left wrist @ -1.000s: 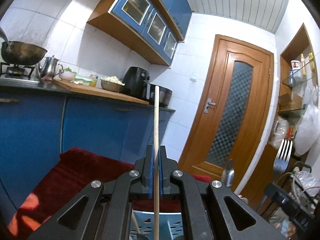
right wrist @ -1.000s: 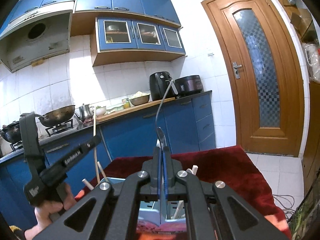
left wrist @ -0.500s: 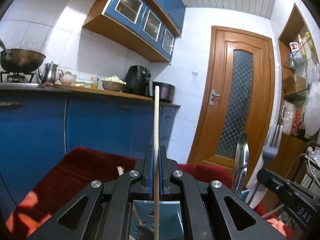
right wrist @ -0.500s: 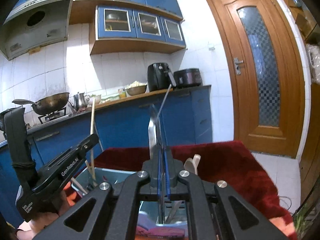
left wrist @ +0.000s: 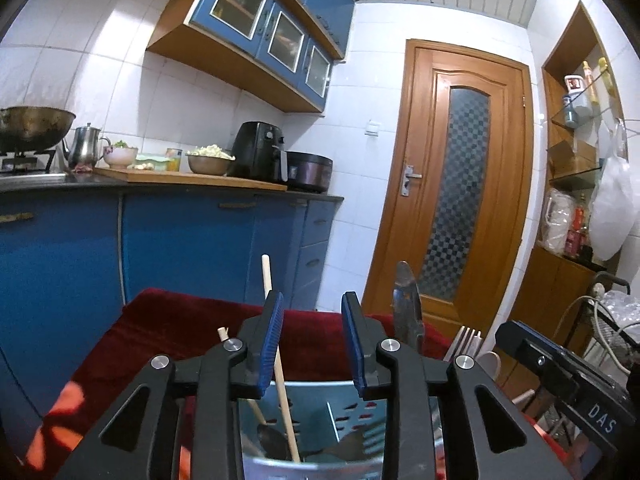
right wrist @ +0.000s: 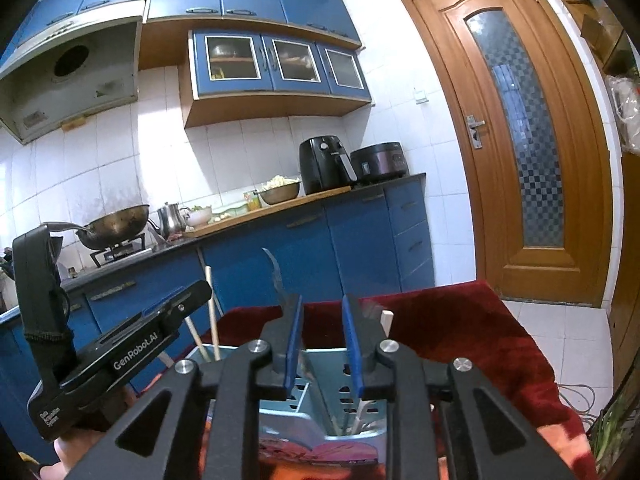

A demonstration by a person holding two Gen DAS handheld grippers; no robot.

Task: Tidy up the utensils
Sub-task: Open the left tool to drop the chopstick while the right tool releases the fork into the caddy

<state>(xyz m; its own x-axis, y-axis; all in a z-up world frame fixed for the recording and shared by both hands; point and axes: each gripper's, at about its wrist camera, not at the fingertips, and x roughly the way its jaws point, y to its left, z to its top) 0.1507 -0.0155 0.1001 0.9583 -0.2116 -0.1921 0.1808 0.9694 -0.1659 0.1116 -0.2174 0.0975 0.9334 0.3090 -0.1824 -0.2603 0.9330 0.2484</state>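
Both grippers hang just above a light blue utensil caddy [left wrist: 340,412], which stands on a dark red cloth [left wrist: 168,328] and serves as the landmark here. The left gripper [left wrist: 312,344] has its blue-padded jaws spread apart with nothing between them; a wooden chopstick [left wrist: 276,344] stands in the caddy's left compartment, leaning against the inner side of the left pad and rising past it, free of any grip. A second, shorter chopstick [left wrist: 222,334] pokes up to the left of it. The right gripper [right wrist: 322,344] is likewise released, jaws parted and empty, directly over the caddy [right wrist: 320,392]. A metal knife [right wrist: 280,280] stands in the caddy beside the right gripper's left pad, its blade curving upward, and it appears loose rather than clamped. In the left wrist view the same knife [left wrist: 406,300] rises from the caddy's right side, with fork [left wrist: 466,340] tines showing just right of it. Beyond the caddy, blue cabinets [right wrist: 360,240] run under a counter, and a wooden door [left wrist: 460,184] stands to the caddy's far right.
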